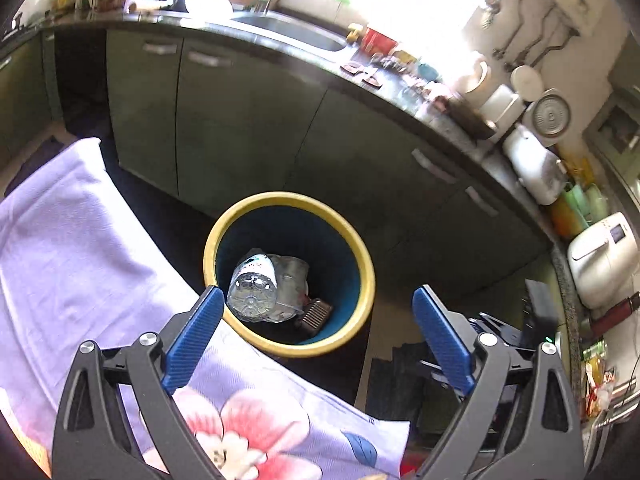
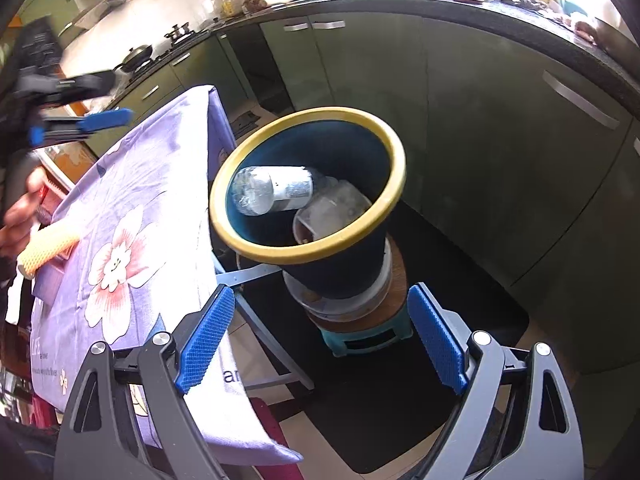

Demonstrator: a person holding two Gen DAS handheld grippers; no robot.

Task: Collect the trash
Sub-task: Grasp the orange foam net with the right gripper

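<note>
1. Left tongs (image 1: 316, 300) are spread wide, blue pads far apart, nothing between them. They hang above the bin, looking almost straight down into it.
2. Right tongs (image 2: 322, 300) are just as wide open and empty too, pointed at the bin from the side and a bit lower.
3. Right ahead of both tongs is the bin (image 1: 362, 256), dark blue inside with a yellow rim. From the right wrist view the bin (image 2: 394, 184) sits in a clear tub on a round wooden board on top of a small teal stool (image 2: 360, 338).
4. Trash already in there: a clear plastic bottle (image 1: 252, 288) lying on its side, crumpled clear plastic (image 1: 292, 276) next to it, and a small brown ribbed thing (image 1: 314, 314) at the bottom that I can't identify. The right view shows the bottle (image 2: 276, 194) touching a clear plastic cup (image 2: 332, 216).
5. Left of the tongs, just beside the bin, is the worktop (image 1: 72, 240) covered in a purple cloth with pink flowers. On the far side of it in the right view there's a yellowish textured roll (image 2: 48, 246), with a bare hand (image 2: 20, 212) next to it.
6. Past the bin, green kitchen cabinets (image 1: 240, 120) run under a dark counter with a sink (image 1: 296, 34) and lots of clutter.
</note>
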